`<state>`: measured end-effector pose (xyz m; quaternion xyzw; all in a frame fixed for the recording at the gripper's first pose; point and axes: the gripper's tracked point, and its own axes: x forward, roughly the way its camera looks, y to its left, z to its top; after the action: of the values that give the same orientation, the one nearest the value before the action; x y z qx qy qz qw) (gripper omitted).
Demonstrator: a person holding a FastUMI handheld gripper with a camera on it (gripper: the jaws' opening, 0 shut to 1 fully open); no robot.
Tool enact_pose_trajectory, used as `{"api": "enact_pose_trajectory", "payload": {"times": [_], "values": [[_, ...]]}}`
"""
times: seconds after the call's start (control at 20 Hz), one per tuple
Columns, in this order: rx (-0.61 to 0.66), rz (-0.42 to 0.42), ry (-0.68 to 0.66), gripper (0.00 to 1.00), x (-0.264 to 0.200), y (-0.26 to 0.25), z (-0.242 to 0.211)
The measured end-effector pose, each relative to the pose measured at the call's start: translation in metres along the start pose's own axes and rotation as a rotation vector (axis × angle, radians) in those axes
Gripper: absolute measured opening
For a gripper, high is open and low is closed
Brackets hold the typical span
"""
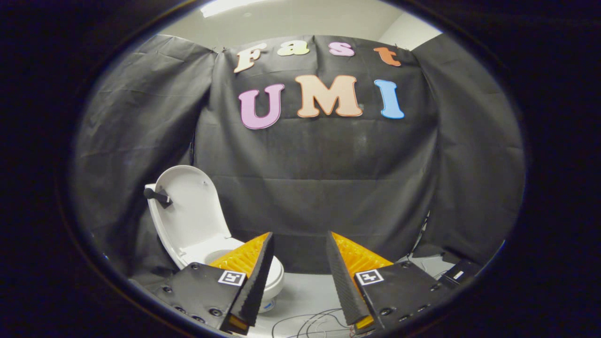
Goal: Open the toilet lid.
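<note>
Gripper [298,244] nearest, its two fingers [256,277] spread wide with bare floor between them, gripping nothing. Each finger base carries a small square black-and-white marker tag [232,278]; the pattern on it is a code, no readable words. On the pale floor [305,293] just under and between the fingers, thin cables [310,321] loop about. Off beyond the right-hand finger, a small dark box [458,274] lies on the floor by the wall foot, with a pale sticker too small to read. Toilet [274,277] sits beyond the left-hand finger, partly hidden behind that finger; white bowl rim showing just past the fingertip, apart from it. Toilet lid [188,211] already up: stands nearly upright, leaning back toward the cloth behind, its long axis running up and down, rounded end at top, hinge end down at the bowl, inner face turned toward the gripper. A short dark handle [157,197] sticks out near the lid's upper left edge. No brand mark legible on toilet or lid. Lid well up and left of the gripper's gap, not between the fingers. Farthest: black cloth wall [328,188] hanging in folds, pale ceiling [291,21] above.
</note>
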<state>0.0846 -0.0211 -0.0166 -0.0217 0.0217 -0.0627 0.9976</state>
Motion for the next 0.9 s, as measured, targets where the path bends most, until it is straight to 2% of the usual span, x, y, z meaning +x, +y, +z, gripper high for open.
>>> {"api": "enact_pose_trajectory", "payload": {"times": [0.2,0.4,0.55,0.7,0.9], "values": [[-0.005,0.008,0.052,0.71,-0.008,-0.003,-0.009],[0.003,0.082,0.033,0.70,-0.017,0.014,-0.004],[0.029,0.130,0.067,0.71,-0.032,0.022,-0.015],[0.041,0.122,0.098,0.71,-0.045,0.016,-0.019],[0.077,0.121,0.053,0.71,-0.055,0.013,-0.008]]}}
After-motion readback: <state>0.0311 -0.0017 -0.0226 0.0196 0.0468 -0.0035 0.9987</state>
